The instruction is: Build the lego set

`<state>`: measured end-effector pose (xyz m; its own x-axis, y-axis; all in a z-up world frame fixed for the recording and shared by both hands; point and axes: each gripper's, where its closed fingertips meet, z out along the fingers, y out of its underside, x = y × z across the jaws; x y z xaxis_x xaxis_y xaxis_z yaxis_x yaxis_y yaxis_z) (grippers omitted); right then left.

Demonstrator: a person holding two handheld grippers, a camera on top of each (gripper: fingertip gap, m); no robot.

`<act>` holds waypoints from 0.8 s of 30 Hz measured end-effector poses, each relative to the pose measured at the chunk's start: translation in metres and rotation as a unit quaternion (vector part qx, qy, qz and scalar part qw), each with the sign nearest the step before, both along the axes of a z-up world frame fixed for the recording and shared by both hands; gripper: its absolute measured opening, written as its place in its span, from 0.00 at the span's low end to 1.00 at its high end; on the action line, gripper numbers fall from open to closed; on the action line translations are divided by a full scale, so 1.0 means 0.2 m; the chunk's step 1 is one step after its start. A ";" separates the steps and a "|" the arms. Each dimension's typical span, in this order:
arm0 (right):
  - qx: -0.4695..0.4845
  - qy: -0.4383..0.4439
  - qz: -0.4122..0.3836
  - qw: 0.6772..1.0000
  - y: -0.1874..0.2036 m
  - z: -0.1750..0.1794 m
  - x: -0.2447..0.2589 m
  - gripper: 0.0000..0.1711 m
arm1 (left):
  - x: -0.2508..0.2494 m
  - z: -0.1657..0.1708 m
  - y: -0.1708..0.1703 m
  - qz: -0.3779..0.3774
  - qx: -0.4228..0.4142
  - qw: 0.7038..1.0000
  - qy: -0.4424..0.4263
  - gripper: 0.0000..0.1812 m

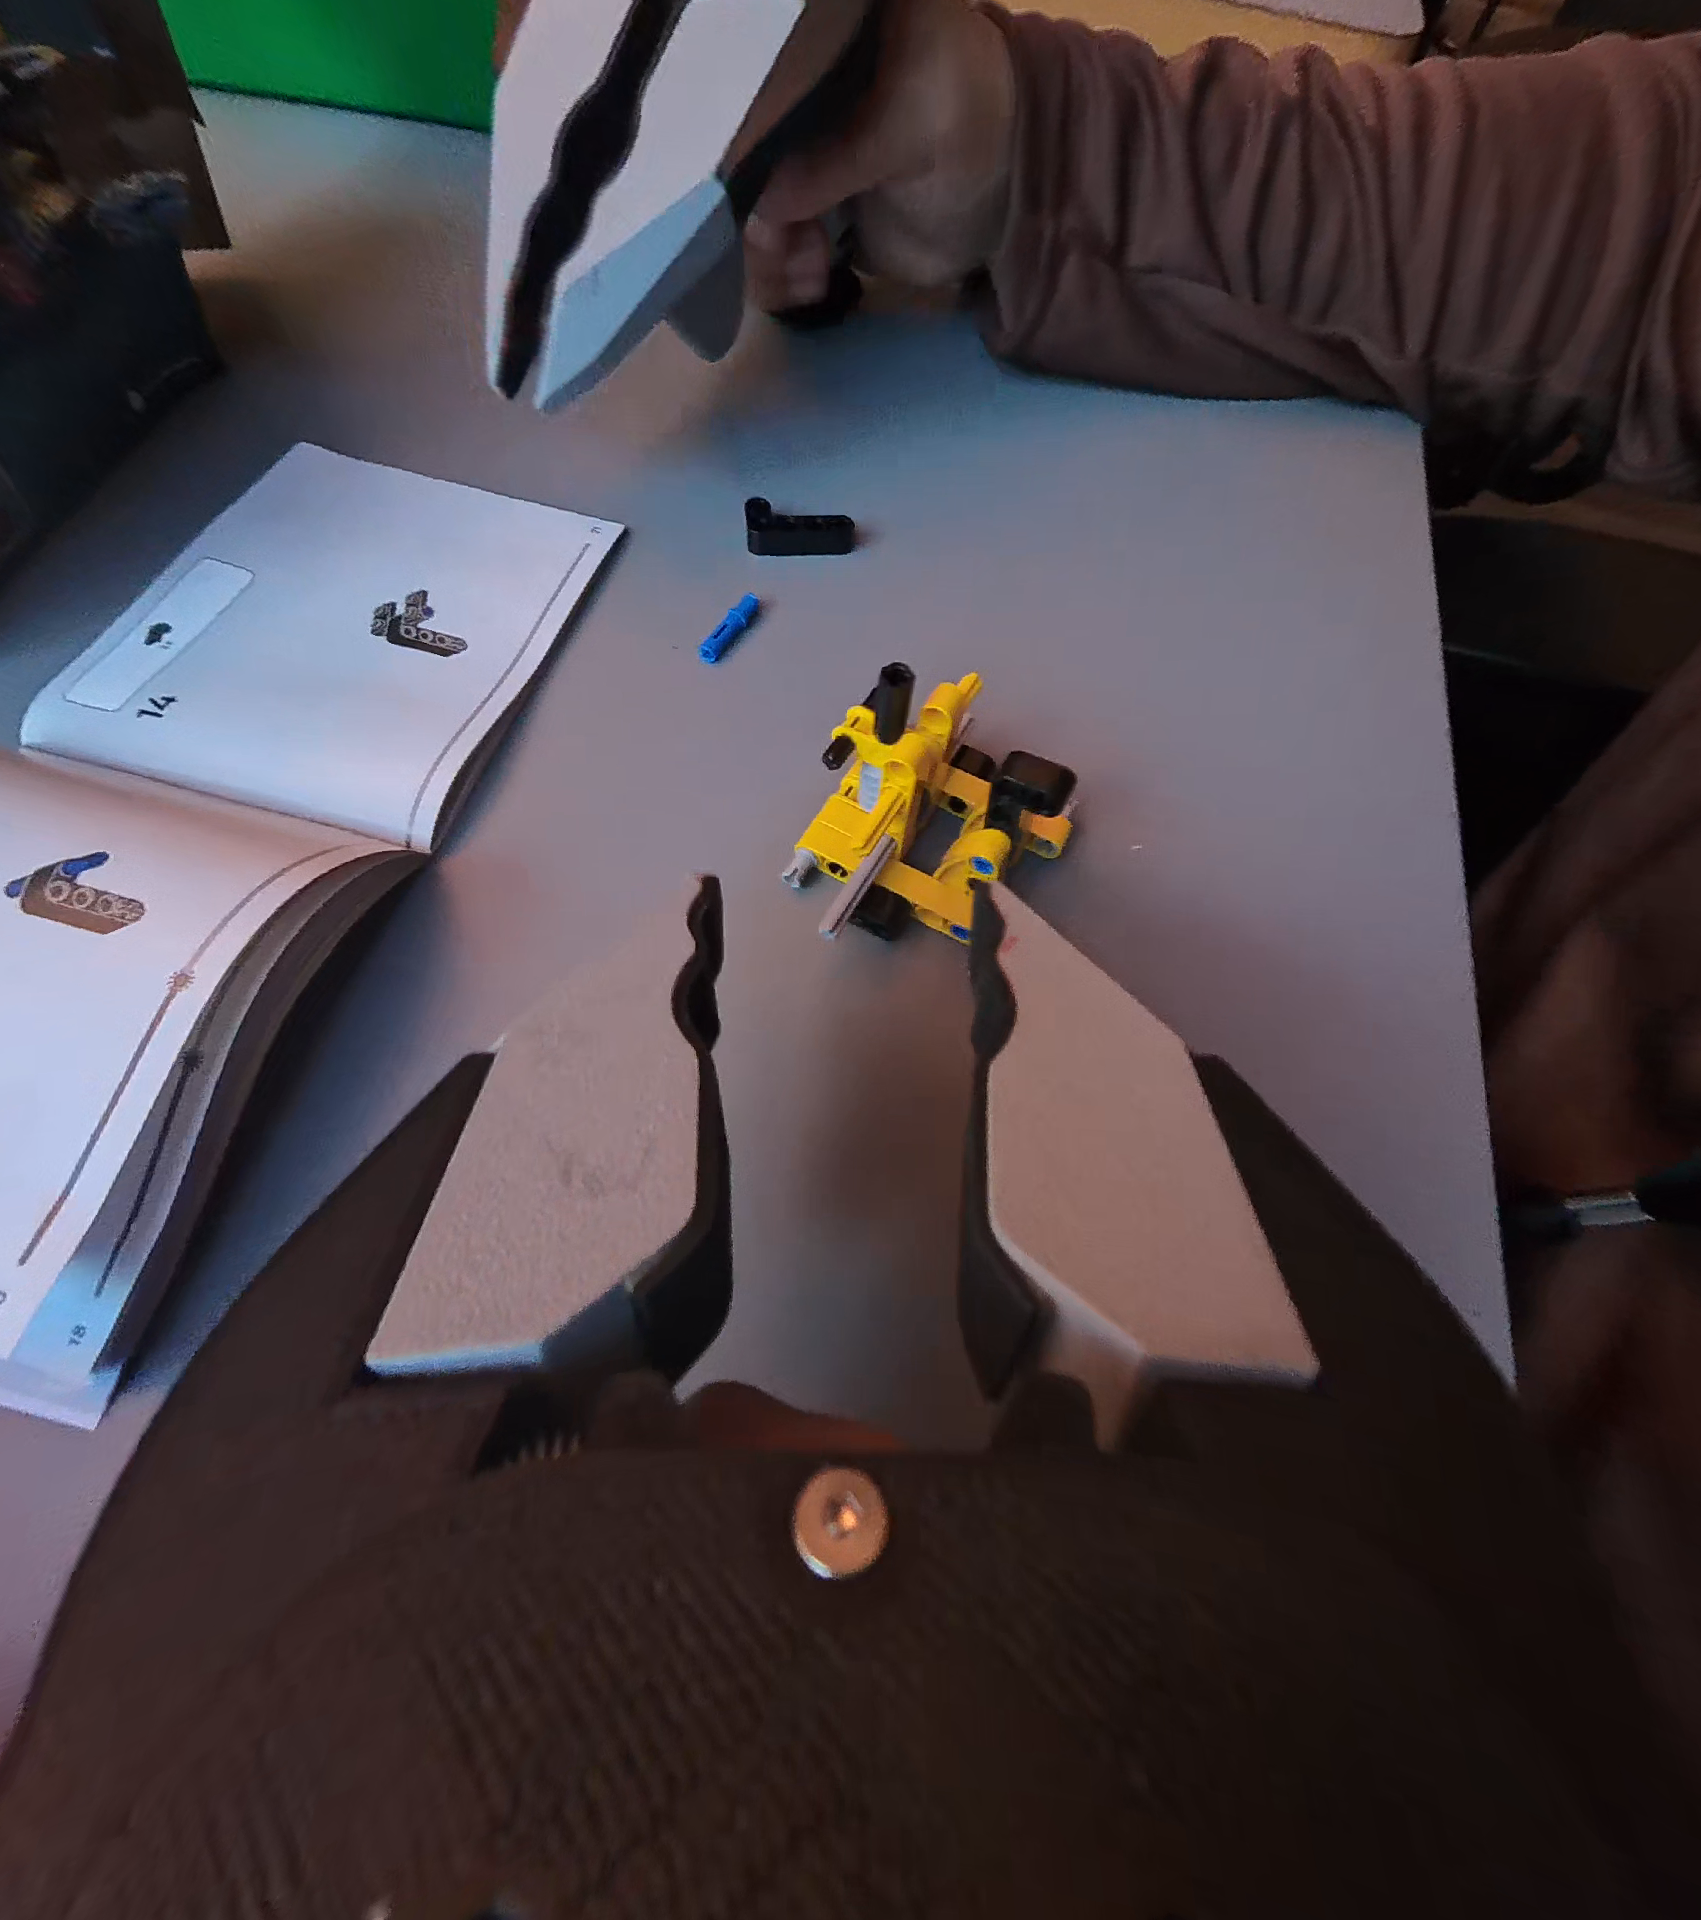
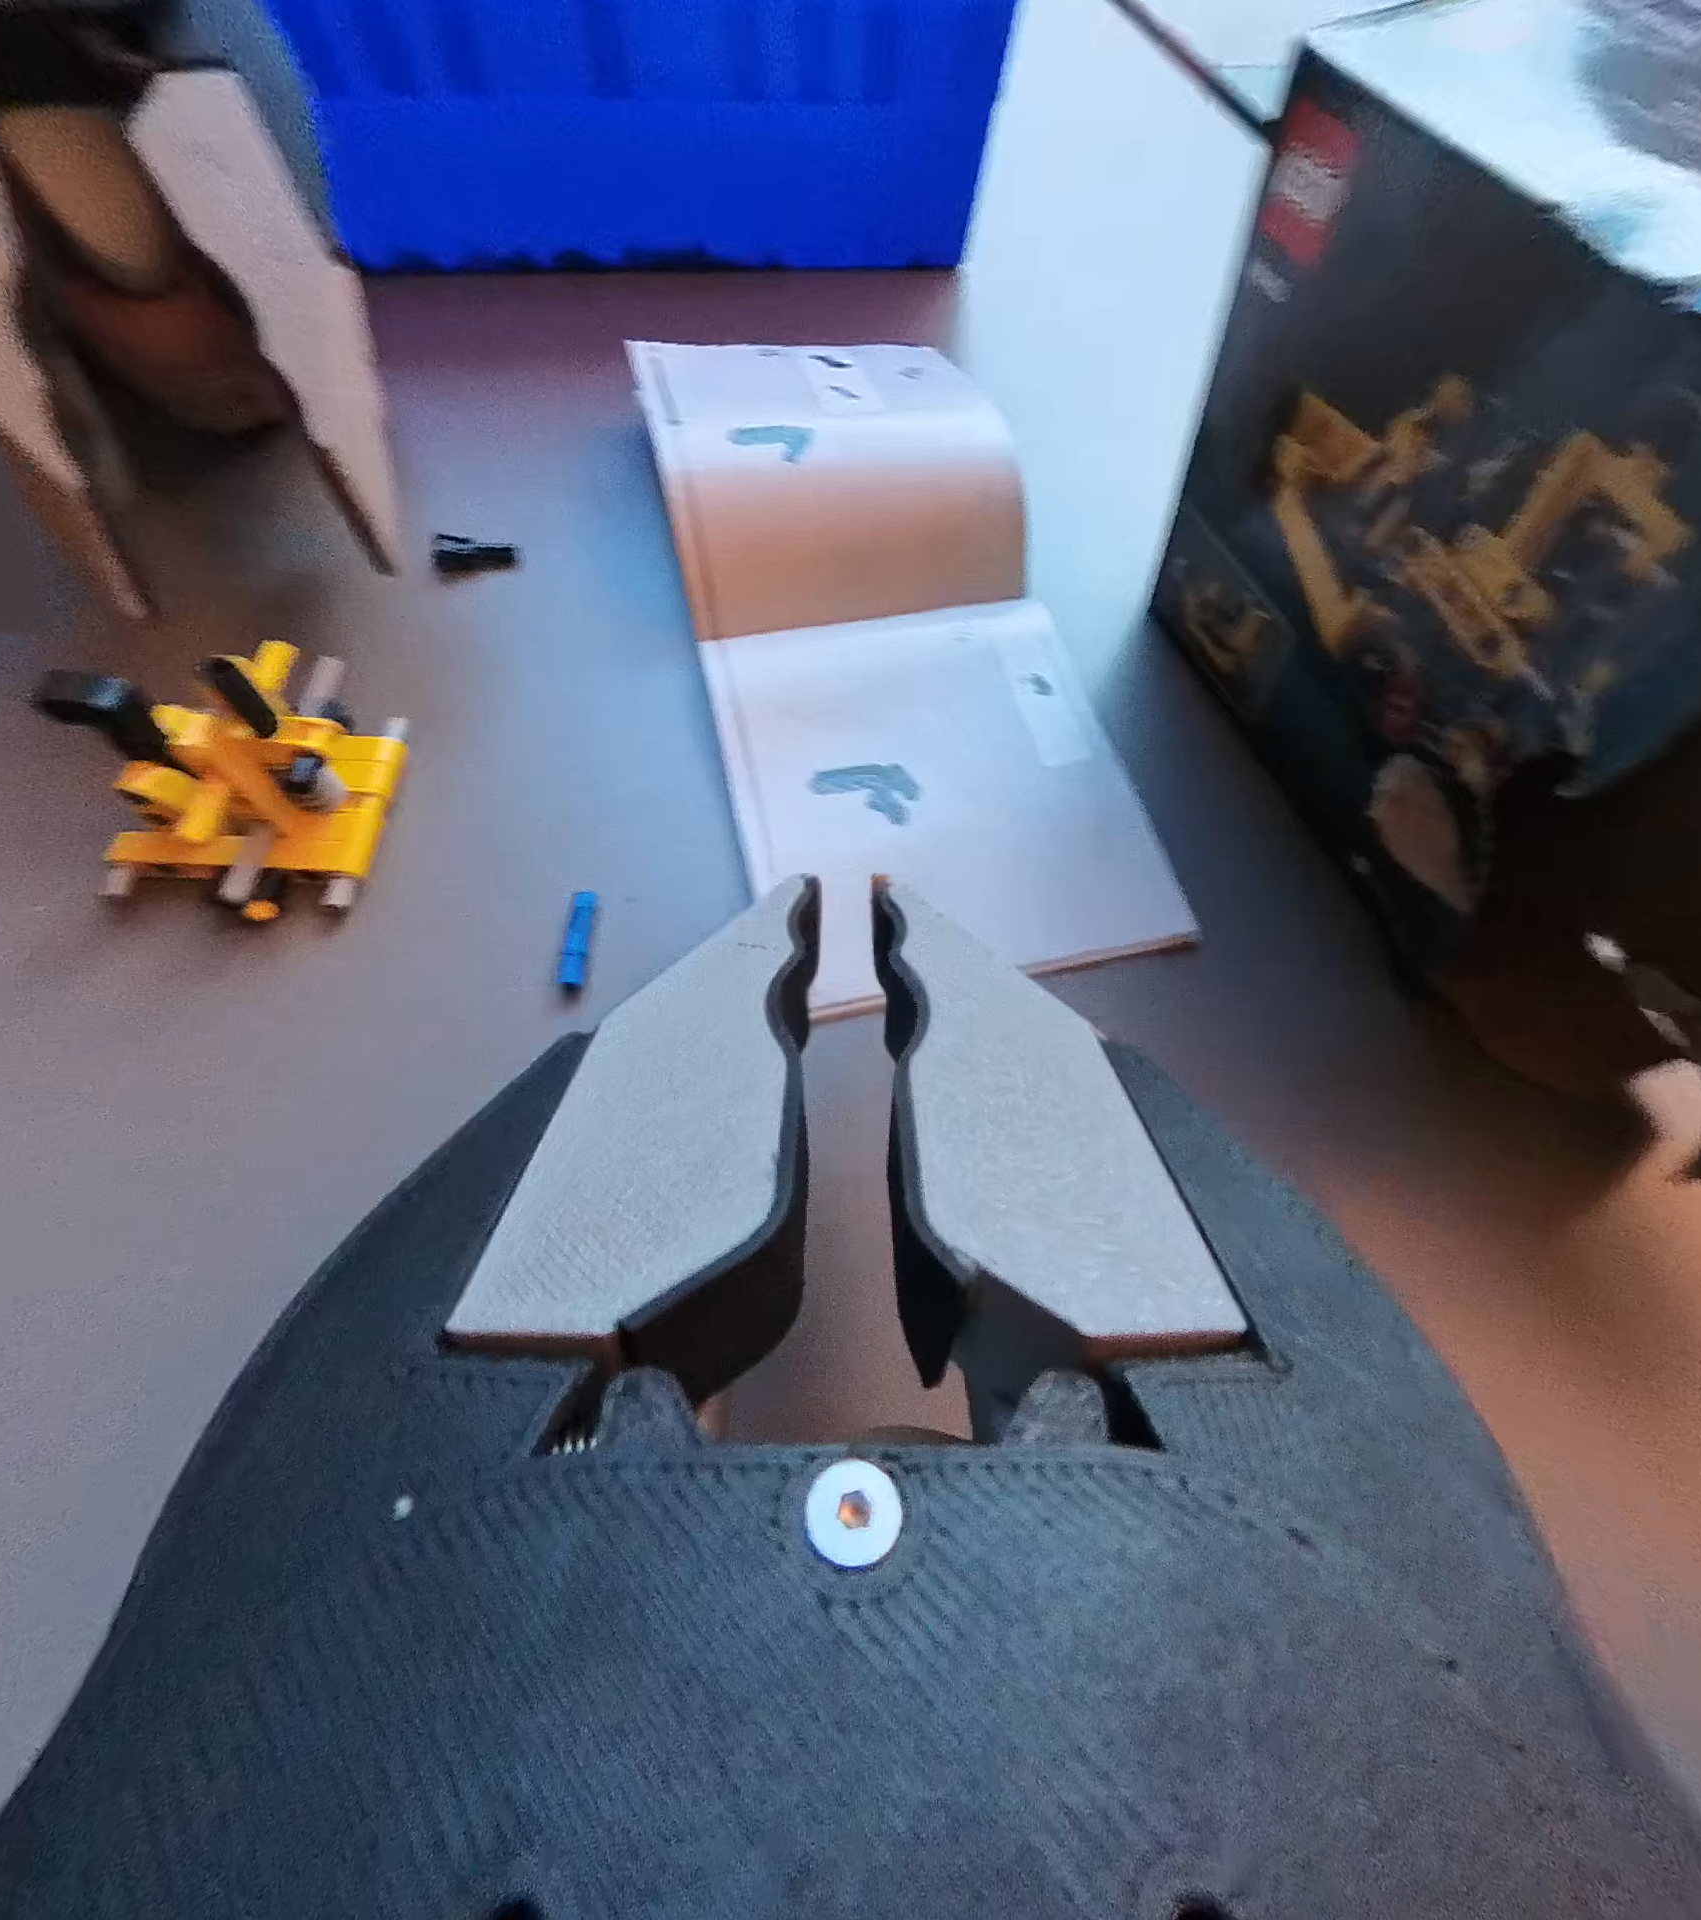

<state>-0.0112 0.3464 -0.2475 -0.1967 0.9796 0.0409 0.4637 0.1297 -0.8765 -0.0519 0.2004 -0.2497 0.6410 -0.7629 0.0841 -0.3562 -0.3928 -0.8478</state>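
A partly built yellow and black lego assembly (image 1: 913, 810) lies on the grey table (image 1: 1220, 582), just ahead of my left gripper (image 1: 846, 899), which is open and empty. A blue pin (image 1: 730, 628) and a black L-shaped beam (image 1: 799, 528) lie loose beyond it. My right gripper (image 2: 844, 885) is empty, its jaws only a narrow gap apart, above the open instruction booklet (image 2: 939, 727). From there the assembly (image 2: 254, 790) is to the left, the blue pin (image 2: 576, 938) is close by on the left, and the black beam (image 2: 474, 553) lies farther off. The right gripper (image 1: 513, 387) also shows at the top of the left wrist view.
The dark lego box (image 2: 1469, 582) stands right of the booklet, and it shows at the far left in the left wrist view (image 1: 4, 343). The booklet (image 1: 306, 644) lies left of the parts. A person's sleeve (image 1: 1397, 229) rests at the table's right edge (image 1: 1448, 748). The left gripper (image 2: 264, 587) shows at the upper left. My hands' fingertips stand some 15 centimeters from each other. About 6 centimeters separates my right fingertips from the blue pin (image 2: 576, 938). My left wrist view (image 1: 731, 620) looks at it from another angle.
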 end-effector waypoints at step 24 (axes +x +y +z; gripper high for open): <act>-0.044 0.029 0.111 0.992 -0.36 0.10 -0.07 0.00 | -0.08 0.04 0.10 0.062 0.039 0.997 0.002 0.15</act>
<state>-0.0250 0.2751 -0.2277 -0.4070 0.9131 -0.0245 0.3806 0.1451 -0.9133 -0.0682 0.2203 -0.2413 0.7307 -0.6823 0.0245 -0.3127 -0.3663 -0.8764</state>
